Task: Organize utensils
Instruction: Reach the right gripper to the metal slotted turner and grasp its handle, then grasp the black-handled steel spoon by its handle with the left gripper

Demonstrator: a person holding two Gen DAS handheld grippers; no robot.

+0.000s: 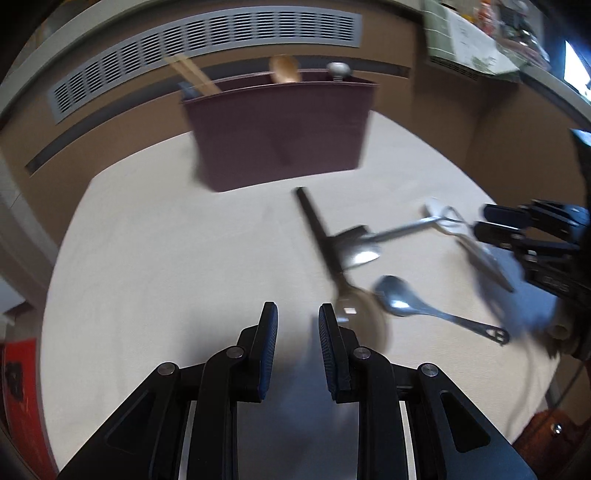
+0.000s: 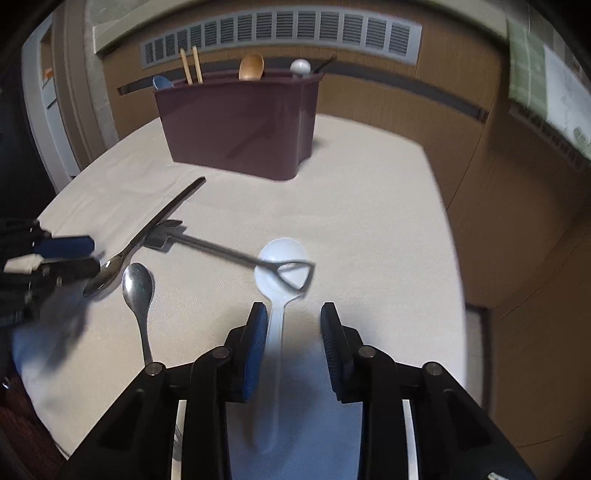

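Observation:
A white plastic spoon (image 2: 282, 262) lies on the cloth, its handle running back between the fingers of my right gripper (image 2: 293, 314). The handle sits close to the left pad, with a wide gap to the right one, so the gripper is open. A steel slotted server (image 2: 221, 253) lies with its loop end across the white spoon's bowl. A small steel spoon (image 2: 138, 284) and a long dark-handled spoon (image 2: 147, 236) lie to the left. My left gripper (image 1: 298, 317) hangs open and empty, the long spoon's bowl (image 1: 364, 314) just beside its right finger. The maroon utensil holder (image 1: 277, 136) stands behind.
The holder (image 2: 240, 122) contains chopsticks (image 2: 192, 66), a wooden spoon (image 2: 251, 66), a blue spoon and a white knobbed utensil. A brown wall with a grey vent grille (image 2: 295, 33) runs behind the white-clothed table (image 2: 369, 206). The table's edge falls away at the right.

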